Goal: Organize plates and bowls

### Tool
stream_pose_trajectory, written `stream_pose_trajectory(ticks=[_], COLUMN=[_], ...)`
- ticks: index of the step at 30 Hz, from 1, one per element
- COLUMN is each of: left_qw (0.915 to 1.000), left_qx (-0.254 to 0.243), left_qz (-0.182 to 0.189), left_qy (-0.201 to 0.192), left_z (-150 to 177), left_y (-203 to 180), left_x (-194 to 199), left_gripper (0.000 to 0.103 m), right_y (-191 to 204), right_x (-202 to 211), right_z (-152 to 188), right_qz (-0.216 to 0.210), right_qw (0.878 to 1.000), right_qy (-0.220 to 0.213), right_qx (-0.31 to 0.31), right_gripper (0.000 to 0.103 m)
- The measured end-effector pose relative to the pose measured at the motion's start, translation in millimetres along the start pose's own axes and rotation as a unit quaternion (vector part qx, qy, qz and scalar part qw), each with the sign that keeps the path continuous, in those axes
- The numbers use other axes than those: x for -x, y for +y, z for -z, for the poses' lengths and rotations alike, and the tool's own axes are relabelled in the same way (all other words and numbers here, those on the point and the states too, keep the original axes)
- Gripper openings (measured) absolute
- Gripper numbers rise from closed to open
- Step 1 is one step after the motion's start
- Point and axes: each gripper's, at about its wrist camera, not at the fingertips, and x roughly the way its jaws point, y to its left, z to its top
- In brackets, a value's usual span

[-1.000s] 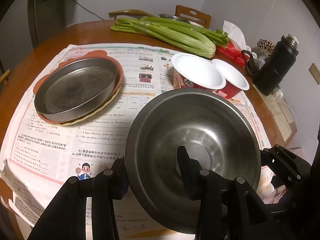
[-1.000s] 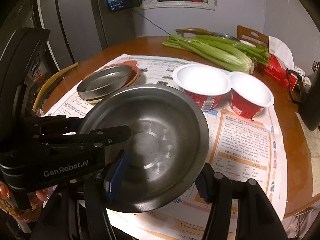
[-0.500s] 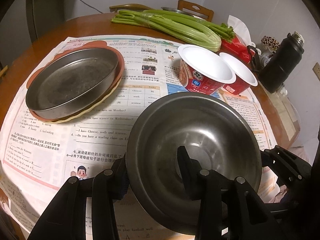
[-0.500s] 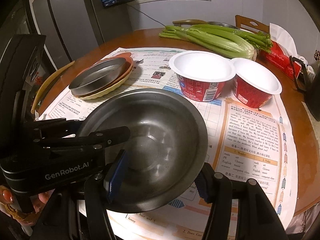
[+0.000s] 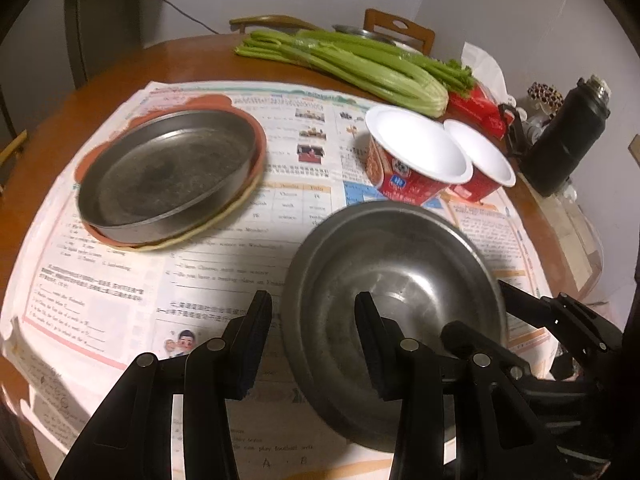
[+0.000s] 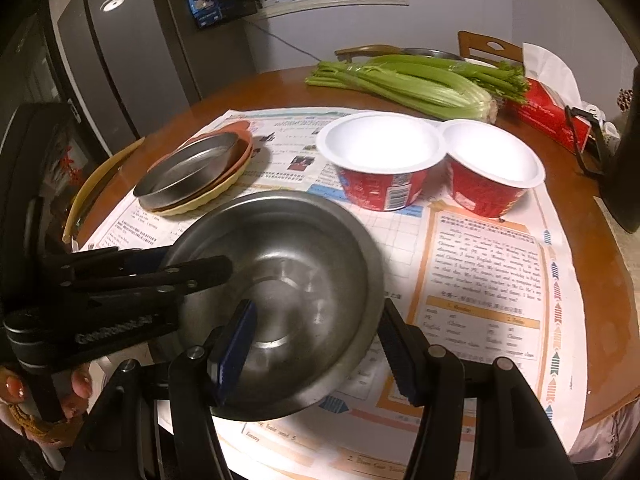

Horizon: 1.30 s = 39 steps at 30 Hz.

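steel bowl (image 5: pixel 400 280) straddled at opposite rims; left hand-held gripper (image 5: pixel 312 344) and right hand-held gripper (image 6: pixel 316 352) both pinching it.

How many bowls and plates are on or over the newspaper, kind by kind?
Metal bowl: 1
Red paper bowls: 2
Metal plate: 1
Orange plate: 1
Yellow plate: 1
Total: 6
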Motion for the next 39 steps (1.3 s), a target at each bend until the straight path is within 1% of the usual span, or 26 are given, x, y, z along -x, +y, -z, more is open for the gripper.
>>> stream_pose_trajectory(ticks=[3, 6, 10, 14, 21, 24, 26, 28, 30, 32, 33, 36, 39], left_qw=[0.9999, 0.9997, 0.9995, 0.9990, 0.9983, 0.9980, 0.9976, 0.9977, 0.9976, 0.9977, 0.9978, 0.9981, 0.9979], left_qx=[0.005, 0.009, 0.008, 0.003, -0.016, -0.024, -0.031, -0.034, -0.038, -0.038, -0.039, -0.040, -0.043], left_qz=[-0.001, -0.001, 0.005, 0.004, 0.019, 0.020, 0.027, 0.027, 0.032, 0.038, 0.041, 0.041, 0.049], left_qy=[-0.012, -0.021, -0.029, -0.044, -0.053, -0.056, -0.055, -0.052, -0.049, -0.040, -0.036, -0.021, -0.003], left_z=[-1.9, -3.7, -8.4, -18.1, -42.1, -57.5, -71.0, -81.6, -91.8, -102.5, -107.1, -116.1, -122.2], left_y=[1.9, 2.5, 0.5, -4.4, -16.8, -21.6, -25.0, -27.6, -30.3, -32.0, -32.8, -34.5, -38.4], left_x=[9.7, 18.7, 26.7, 33.6, 33.1, 29.3, 23.9, 16.5, 8.6, -3.2, -9.6, -28.1, -47.8], left_gripper=[0.046, 0.049, 0.050, 0.052, 0.053, 0.053, 0.053, 0.053, 0.053, 0.053, 0.053, 0.053, 0.053], right_y=[-3.9, -7.0, -10.9, -13.3, -14.5, -20.3, -26.4, -34.4, -46.1, -53.6, -58.1, -66.4, -72.0], right_x=[6.1, 13.3, 24.8, 34.7, 36.1, 32.1, 28.9, 22.8, 14.7, 7.5, 2.5, -8.0, -17.3], right_z=[-0.4, -1.1, -3.8, -7.6, -17.3, -24.2, -30.5, -37.9, -45.1, -50.1, -53.3, -59.1, -64.5], right_qz=[0.001, 0.001, -0.015, -0.025, -0.031, -0.034, -0.032, -0.031, -0.038, -0.041, -0.036, -0.033, -0.036], right_qw=[1.000, 1.000, 0.999, 0.997, 0.997, 0.996, 0.995, 0.994, 0.991, 0.989, 0.987, 0.984, 0.982], right_qy=[-0.010, -0.021, -0.040, -0.057, -0.062, -0.061, -0.061, -0.058, -0.056, -0.054, -0.054, -0.053, -0.054], right_qx=[-0.007, -0.015, -0.028, -0.038, -0.045, -0.058, -0.069, -0.087, -0.118, -0.134, -0.145, -0.165, -0.176], right_gripper=[0.061, 0.061, 0.061, 0.062, 0.063, 0.063, 0.063, 0.063, 0.063, 0.063, 0.063, 0.063, 0.059])
